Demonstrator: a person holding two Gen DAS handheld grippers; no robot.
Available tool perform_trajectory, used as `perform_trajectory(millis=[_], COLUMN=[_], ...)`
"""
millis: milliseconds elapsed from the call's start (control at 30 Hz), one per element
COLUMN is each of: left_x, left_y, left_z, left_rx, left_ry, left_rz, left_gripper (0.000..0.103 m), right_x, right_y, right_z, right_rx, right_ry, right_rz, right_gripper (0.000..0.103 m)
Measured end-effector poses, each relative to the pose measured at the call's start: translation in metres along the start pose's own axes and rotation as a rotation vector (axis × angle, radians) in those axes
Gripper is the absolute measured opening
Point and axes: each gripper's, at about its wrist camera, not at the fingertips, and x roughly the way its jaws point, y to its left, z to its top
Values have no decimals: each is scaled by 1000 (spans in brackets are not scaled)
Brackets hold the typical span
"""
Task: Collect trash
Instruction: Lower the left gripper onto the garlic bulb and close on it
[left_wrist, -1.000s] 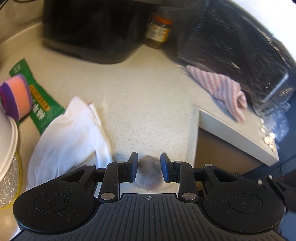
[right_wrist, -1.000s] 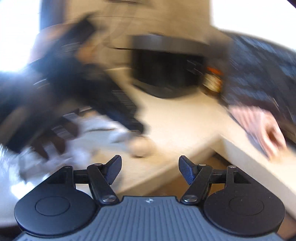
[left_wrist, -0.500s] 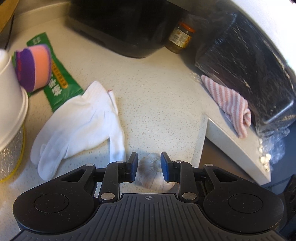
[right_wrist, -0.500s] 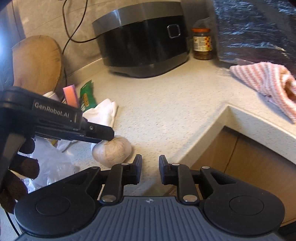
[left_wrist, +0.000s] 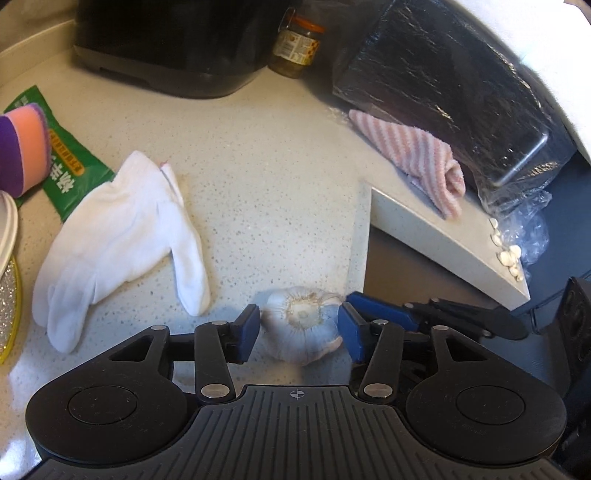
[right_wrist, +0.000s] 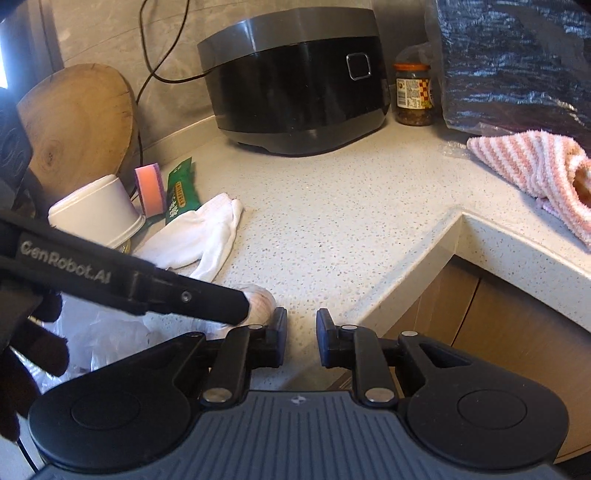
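A garlic bulb (left_wrist: 303, 325) lies on the speckled counter (left_wrist: 266, 177) near its front edge. My left gripper (left_wrist: 298, 330) is open, its blue pads on either side of the bulb with small gaps. In the right wrist view the bulb (right_wrist: 260, 297) is mostly hidden behind the left gripper's black finger (right_wrist: 199, 297). My right gripper (right_wrist: 301, 338) is nearly closed and empty, just right of the bulb; it also shows in the left wrist view (left_wrist: 406, 317). A white glove (left_wrist: 122, 236), a green wrapper (left_wrist: 62, 166) and a white paper cup (right_wrist: 96, 212) lie to the left.
A black rice cooker (right_wrist: 295, 81), a jar (right_wrist: 413, 94) and a foil-wrapped appliance (left_wrist: 461, 85) stand at the back. A pink striped cloth (right_wrist: 535, 170) lies on the right. A sponge (right_wrist: 149, 190), a wooden board (right_wrist: 77, 125), garlic cloves (left_wrist: 508, 251) and a plastic bag (right_wrist: 107, 338) are around.
My left gripper has opened wider around the garlic bulb. My right gripper has moved in close beside the bulb, from the right.
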Motion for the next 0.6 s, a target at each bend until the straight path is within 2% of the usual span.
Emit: perform_trajectory(millis=[233,433,600], left_x=[12,21,22], left_y=[1,-3,-20], left_z=[6,5,-5], left_rx=[-28,-31,91], left_ry=[18,17,2], left_rz=[-4,6,67], left_gripper=[59,59,58], right_x=[-5,-9,-23], right_y=[2,3,-7], right_z=[-3,-7,-13], right_rx=[-26,-42,-34], right_ry=[-20,-18,-16], right_rz=[-20,-36,-86], right_gripper=[19,19,19])
